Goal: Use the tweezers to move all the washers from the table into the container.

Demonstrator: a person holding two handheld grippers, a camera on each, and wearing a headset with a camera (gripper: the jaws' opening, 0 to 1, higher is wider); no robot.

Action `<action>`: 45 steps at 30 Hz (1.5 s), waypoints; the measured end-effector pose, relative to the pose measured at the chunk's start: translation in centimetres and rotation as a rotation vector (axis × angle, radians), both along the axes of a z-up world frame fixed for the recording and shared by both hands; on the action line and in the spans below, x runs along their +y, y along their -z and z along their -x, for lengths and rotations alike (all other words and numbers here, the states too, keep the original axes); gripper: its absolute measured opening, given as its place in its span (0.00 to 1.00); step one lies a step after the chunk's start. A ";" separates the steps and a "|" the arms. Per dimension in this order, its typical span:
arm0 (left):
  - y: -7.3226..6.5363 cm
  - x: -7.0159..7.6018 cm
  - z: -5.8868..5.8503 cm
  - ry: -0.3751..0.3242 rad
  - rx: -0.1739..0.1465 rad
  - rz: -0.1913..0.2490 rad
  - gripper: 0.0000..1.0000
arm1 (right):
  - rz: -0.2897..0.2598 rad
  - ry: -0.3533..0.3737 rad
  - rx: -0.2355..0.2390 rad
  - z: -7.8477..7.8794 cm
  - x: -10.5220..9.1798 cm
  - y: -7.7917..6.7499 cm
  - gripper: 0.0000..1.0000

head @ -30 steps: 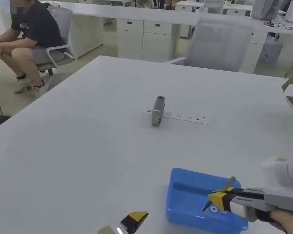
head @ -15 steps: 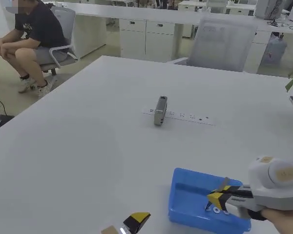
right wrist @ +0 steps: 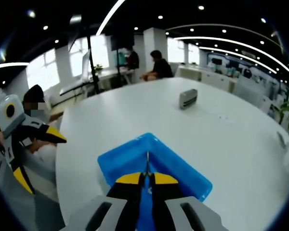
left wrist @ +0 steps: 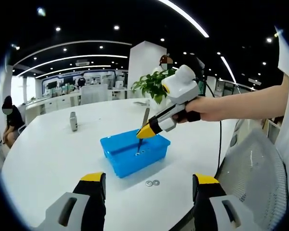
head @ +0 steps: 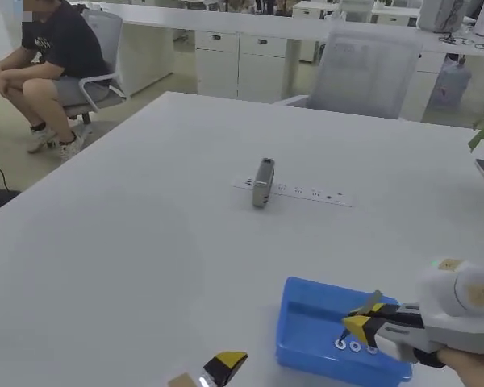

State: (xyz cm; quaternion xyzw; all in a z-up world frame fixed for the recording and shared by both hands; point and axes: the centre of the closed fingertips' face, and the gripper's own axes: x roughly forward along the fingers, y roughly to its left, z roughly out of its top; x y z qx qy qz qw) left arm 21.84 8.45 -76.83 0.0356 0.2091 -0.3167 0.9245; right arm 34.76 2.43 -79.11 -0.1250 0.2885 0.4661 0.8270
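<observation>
Right gripper [head: 356, 325], clenched on tweezers [right wrist: 147, 163], has eased back from washers [head: 347, 346] inside blue container [head: 294, 322]; left gripper [left wrist: 150, 180] released; two remain on table [head: 145, 242]

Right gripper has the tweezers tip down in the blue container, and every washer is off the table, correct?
Not quite. Two washers lie on the table beside the container, as the left gripper view shows. The right gripper does hold the tweezers tip down in it.

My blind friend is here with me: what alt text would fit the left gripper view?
A hand-held right claw, shut on tweezers, dips their tips into a blue container on a white table. Two washers lie on the table beside it, beyond the open left claw.
</observation>
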 end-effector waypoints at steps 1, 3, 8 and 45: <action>0.0 0.0 0.0 0.000 0.001 0.000 0.74 | -0.008 0.004 -0.004 0.2 -0.1 -0.3 0.04; 0.0 0.0 0.0 0.001 0.001 0.000 0.74 | -0.019 0.005 -0.016 0.4 -0.1 -0.8 0.04; 0.0 -0.1 0.1 0.006 0.003 -0.003 0.74 | -0.059 0.004 -0.021 1.3 0.1 -2.1 0.04; -0.1 -0.2 0.2 0.010 0.000 0.008 0.74 | -0.029 -0.118 0.181 9.1 1.9 2.6 0.04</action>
